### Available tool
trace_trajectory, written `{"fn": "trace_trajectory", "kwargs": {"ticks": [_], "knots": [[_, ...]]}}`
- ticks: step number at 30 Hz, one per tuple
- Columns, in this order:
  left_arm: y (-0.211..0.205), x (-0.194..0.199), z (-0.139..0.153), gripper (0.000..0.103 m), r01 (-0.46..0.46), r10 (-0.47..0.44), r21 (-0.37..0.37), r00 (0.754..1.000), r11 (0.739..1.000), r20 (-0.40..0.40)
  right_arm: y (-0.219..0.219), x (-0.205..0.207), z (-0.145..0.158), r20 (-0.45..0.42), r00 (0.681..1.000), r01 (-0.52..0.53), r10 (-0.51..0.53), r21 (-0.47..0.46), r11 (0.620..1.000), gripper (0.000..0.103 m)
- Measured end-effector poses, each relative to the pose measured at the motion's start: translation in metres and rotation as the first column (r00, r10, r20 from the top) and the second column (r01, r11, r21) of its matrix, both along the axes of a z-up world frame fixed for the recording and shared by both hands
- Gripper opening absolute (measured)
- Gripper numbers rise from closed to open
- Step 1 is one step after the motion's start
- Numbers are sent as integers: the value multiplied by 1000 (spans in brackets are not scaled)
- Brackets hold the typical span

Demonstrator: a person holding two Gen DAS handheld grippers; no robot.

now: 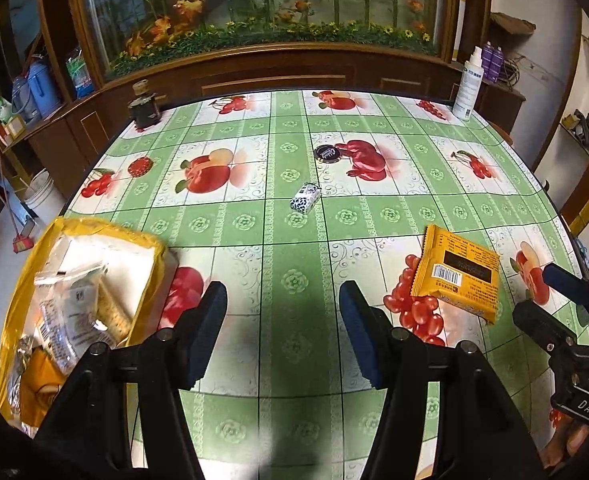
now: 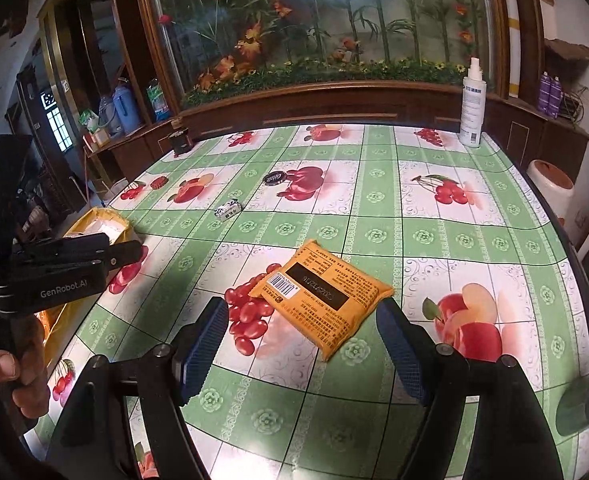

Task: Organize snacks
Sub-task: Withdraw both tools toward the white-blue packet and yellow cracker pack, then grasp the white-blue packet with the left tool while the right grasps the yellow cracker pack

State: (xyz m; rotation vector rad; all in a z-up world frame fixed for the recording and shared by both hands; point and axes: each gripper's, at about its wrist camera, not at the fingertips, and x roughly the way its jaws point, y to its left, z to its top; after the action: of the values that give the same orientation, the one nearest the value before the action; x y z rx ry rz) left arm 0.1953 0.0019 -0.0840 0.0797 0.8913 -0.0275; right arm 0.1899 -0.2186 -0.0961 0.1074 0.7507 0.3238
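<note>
- The orange snack packet (image 2: 321, 297) lies flat on the counter (image 2: 474, 232), label and barcode up, turned at an angle to the printed grid, with one corner over a cluster of red fruit in the pattern.
- The right gripper (image 2: 303, 344) hangs just short of it, jaws wide apart and empty; the packet's near end sits between the line of the two pads, but neither pad touches it.
- The left gripper (image 1: 283, 330) is also open, somewhat narrower, and holds nothing — only bare oilcloth shows between its pads.
- The yellow bag (image 1: 94, 280), at the counter's left edge, already holds several wrapped snacks and looks like the collecting place.
- Farther back lie a small black-and-white wrapped sweet (image 1: 305, 197) and a dark round piece (image 1: 329, 153), well apart from the packet, both apparently still to be gathered.
- A white spray bottle (image 2: 472, 104) and a dark jar (image 1: 144, 106) stand at the far corners, clear of the work.
- Likely risks: the packet is flat and slick, so closing on it from this slanted approach may push it along the oilcloth instead of pinching it — or catch only a corner, so that it swings and drops on the way to the bag.
- The bag's mouth is soft and partly folded; a careless drop could land on its rim and slide off the counter's edge.
</note>
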Motion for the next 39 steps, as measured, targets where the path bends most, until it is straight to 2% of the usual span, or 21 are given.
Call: {"fn": "trace_trajectory", "kwargs": {"ticks": [5, 14, 20, 23, 27, 31, 34, 35, 36, 37, 38, 39], "knots": [[-8, 18, -5, 57, 20, -20, 27, 1000, 999, -14, 5, 12, -8, -22, 996, -83, 83, 1, 997, 78], [-22, 56, -15, 57, 91, -89, 58, 995, 994, -46, 21, 44, -21, -66, 969, -245, 239, -94, 965, 82], [-31, 86, -33, 57, 107, -100, 121, 993, 987, -65, 21, 67, -29, -98, 962, -266, 255, -128, 955, 82], [-28, 101, -40, 57, 98, -91, 102, 993, 990, -71, 20, 77, -39, -138, 949, -298, 283, -101, 949, 85], [-28, 116, -49, 57, 102, -95, 89, 992, 991, -85, 23, 83, -45, -137, 950, -299, 279, -157, 941, 87], [-25, 129, -59, 57, 96, -89, 53, 989, 994, -117, 23, 94, -53, -165, 947, -300, 275, -155, 941, 87], [-21, 131, -61, 57, 93, -92, -2, 989, 996, -112, 21, 98, -57, -168, 951, -285, 260, -145, 947, 83], [-19, 132, -62, 55, 91, -93, -26, 989, 996, -116, 20, 99, -57, -167, 952, -280, 257, -133, 951, 77], [-18, 132, -62, 43, 93, -98, -49, 988, 994, -117, 18, 99, -55, -168, 952, -277, 255, -119, 954, 72], [-19, 131, -61, 34, 97, -102, -51, 989, 994, -110, 17, 100, -54, -173, 952, -273, 253, -107, 956, 72], [-21, 129, -60, 17, 100, -103, -35, 989, 994, -107, 17, 100, -54, -176, 952, -270, 251, -97, 958, 72], [-22, 129, -60, 17, 102, -105, -31, 988, 994, -111, 17, 99, -54, -174, 953, -267, 247, -98, 959, 72]]}}
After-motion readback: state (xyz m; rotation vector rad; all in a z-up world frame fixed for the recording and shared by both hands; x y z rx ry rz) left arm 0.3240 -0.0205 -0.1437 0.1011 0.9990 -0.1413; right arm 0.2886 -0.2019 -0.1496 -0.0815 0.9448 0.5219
